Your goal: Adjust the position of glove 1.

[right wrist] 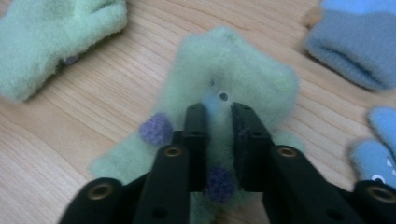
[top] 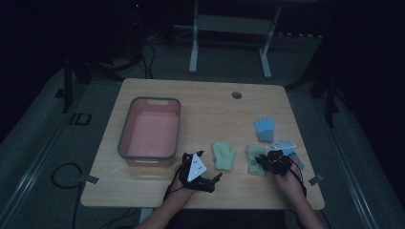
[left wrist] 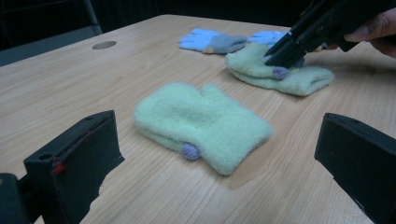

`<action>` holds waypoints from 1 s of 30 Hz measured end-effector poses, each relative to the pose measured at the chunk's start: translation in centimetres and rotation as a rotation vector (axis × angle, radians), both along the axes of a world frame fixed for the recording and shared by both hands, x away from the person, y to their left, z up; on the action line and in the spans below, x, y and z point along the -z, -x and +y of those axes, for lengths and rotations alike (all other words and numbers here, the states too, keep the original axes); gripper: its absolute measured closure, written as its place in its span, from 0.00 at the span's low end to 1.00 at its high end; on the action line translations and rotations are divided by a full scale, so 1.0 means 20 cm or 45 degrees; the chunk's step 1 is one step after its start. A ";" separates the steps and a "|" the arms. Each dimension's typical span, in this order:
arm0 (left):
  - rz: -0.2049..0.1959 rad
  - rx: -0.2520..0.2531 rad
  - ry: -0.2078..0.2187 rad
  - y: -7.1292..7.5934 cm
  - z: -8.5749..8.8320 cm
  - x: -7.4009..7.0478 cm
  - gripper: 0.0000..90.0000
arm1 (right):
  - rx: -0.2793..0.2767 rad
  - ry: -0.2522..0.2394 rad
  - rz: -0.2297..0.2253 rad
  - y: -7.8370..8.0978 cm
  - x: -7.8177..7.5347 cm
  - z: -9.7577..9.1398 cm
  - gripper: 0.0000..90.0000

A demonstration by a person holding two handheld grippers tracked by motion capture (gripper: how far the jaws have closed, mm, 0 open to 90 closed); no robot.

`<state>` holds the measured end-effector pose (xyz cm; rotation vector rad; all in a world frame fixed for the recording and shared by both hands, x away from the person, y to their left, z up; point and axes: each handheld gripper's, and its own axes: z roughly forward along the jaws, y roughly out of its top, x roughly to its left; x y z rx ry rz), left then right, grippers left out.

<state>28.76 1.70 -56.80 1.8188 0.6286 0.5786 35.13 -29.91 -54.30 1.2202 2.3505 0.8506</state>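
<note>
Right gripper (right wrist: 218,122) clamped on a fold of the nearer green mitten (right wrist: 243,79), jaws narrow with fleece pinched between the pads and purple pompoms showing beside them. In the high view, same right gripper (top: 265,161) down on that green mitten (top: 254,155), lying well to the right of the pink tub (top: 125,134), near the front edge of the worktop (top: 205,109). From the left gripper view, right gripper (left wrist: 286,52) tipped down onto the mitten (left wrist: 280,74), a thumb and fingers of the right hand (left wrist: 373,30) wrapped around its body.

Left gripper (left wrist: 215,154) wide, nothing between the jaws, pointed at the second green mitten (left wrist: 201,123), which lies flat and apart from them. In the high view, left gripper (top: 210,179) just in front and right of the pink tub, grey three-cornered plate on top, with the second green mitten (top: 223,155) between the tub and the clamped mitten.

Light blue glove (top: 264,129) farther from the tub than both mittens, toward the back right. Blue-and-grey glove (top: 285,147) just beyond the right gripper, touching or nearly touching the clamped mitten; hard to tell which. Round grommet hole (top: 236,95) behind and right of the tub.
</note>
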 end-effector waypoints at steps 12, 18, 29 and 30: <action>-0.001 -0.003 0.002 0.00 0.00 0.00 0.00 | 0.039 -0.028 -0.005 0.02 -0.08 0.00 0.94; -0.001 -0.003 0.001 0.00 0.00 0.00 0.00 | 0.052 -0.056 -0.081 0.03 -0.21 0.02 0.94; -0.002 -0.009 0.008 0.00 0.00 0.00 0.00 | -0.026 -0.070 -0.203 0.04 -0.41 0.21 0.94; -0.006 -0.010 0.008 0.00 0.00 0.00 0.00 | -0.025 -0.078 -0.207 0.04 -0.42 0.23 0.94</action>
